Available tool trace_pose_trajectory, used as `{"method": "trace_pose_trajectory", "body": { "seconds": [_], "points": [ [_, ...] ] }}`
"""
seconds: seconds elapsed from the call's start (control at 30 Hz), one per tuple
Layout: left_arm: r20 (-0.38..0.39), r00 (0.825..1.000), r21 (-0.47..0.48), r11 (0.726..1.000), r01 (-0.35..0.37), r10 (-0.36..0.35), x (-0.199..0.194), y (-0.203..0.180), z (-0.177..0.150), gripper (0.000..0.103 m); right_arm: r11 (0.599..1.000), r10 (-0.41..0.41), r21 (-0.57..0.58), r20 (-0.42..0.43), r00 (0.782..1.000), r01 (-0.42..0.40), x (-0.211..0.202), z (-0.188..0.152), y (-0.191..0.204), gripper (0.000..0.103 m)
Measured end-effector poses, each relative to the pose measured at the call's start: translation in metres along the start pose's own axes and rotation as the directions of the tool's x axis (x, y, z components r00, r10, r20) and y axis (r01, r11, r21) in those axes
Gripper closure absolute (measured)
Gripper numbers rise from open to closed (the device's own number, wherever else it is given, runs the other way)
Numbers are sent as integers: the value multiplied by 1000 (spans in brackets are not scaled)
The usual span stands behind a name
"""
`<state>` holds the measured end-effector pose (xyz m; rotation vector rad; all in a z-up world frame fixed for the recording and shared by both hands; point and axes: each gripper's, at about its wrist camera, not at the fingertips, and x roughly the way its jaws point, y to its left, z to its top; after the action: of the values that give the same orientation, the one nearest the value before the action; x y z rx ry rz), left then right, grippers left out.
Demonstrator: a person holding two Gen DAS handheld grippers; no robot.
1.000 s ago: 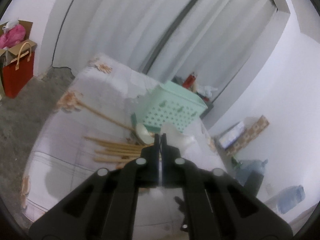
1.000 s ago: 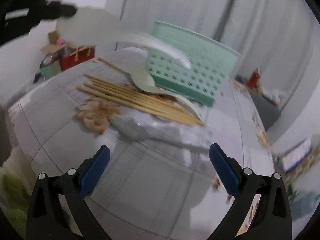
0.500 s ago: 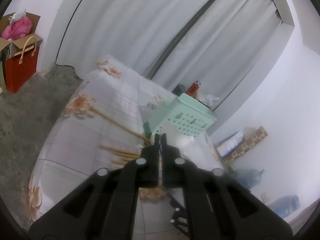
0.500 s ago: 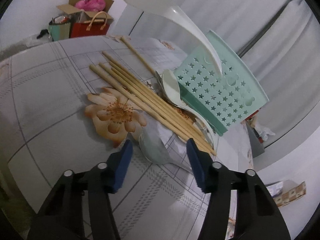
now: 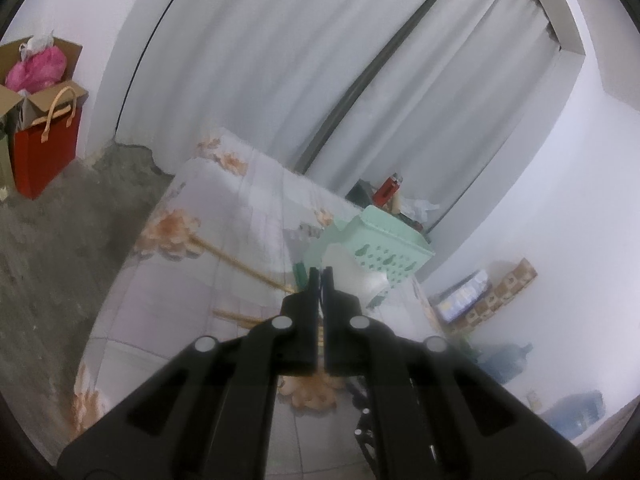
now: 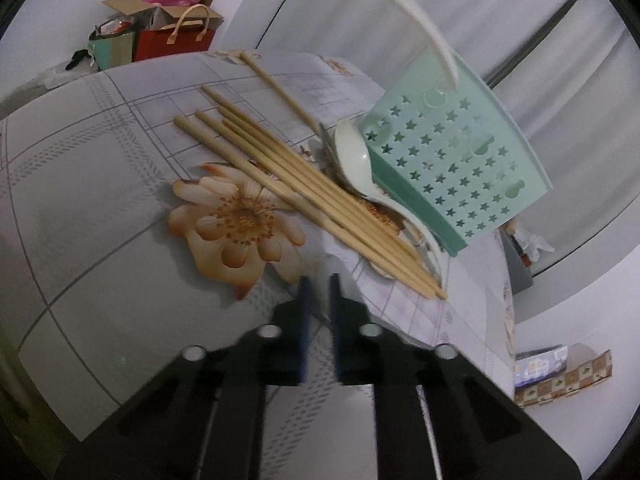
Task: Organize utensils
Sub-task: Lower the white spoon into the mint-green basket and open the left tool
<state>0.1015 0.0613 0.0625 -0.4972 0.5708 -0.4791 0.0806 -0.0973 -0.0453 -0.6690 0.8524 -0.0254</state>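
Observation:
A mint-green perforated utensil basket (image 6: 456, 160) stands on the flowered table (image 6: 100, 184); it also shows in the left wrist view (image 5: 384, 244). My left gripper (image 5: 320, 276) is shut on a white spoon (image 5: 352, 276), whose handle (image 6: 420, 20) hangs over the basket's rim. Several wooden chopsticks (image 6: 304, 188) lie in a bundle beside the basket, with a white spoon (image 6: 360, 168) against its base. My right gripper (image 6: 318, 284) is closed down low over the table; the pale spoon it closed around is hidden behind the fingers.
A single long wooden stick (image 6: 280, 92) lies apart toward the far table edge. A red paper bag (image 6: 176, 40) and cardboard boxes stand on the floor beyond the table. Grey curtains (image 5: 320, 80) hang behind. Water bottles (image 5: 576, 412) sit on the floor at the right.
My left gripper has carried the white spoon up and over the basket. My right gripper has dropped toward the table and closed from wide open around a pale spoon lying there.

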Motion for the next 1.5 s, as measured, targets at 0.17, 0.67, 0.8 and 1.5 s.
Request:
{"method": "trace_pose_trajectory", "body": {
  "seconds": [0.17, 0.67, 0.8, 1.5],
  "points": [
    [49, 999, 45, 999, -1, -1, -11, -10, 14, 103, 998, 27, 49, 14, 1000, -27, 0, -1, -10, 97],
    [102, 988, 441, 885, -147, 113, 30, -95, 82, 103, 880, 57, 444, 252, 966, -168, -54, 2, -154, 101],
    [64, 977, 579, 790, -203, 204, 58, -118, 86, 103, 839, 45, 508, 287, 957, -192, -57, -8, -181, 101],
    [-205, 954, 560, 826, -69, 218, 159, -137, 105, 76, 707, 26, 641, 398, 917, -298, -65, -41, -245, 101]
  ]
}}
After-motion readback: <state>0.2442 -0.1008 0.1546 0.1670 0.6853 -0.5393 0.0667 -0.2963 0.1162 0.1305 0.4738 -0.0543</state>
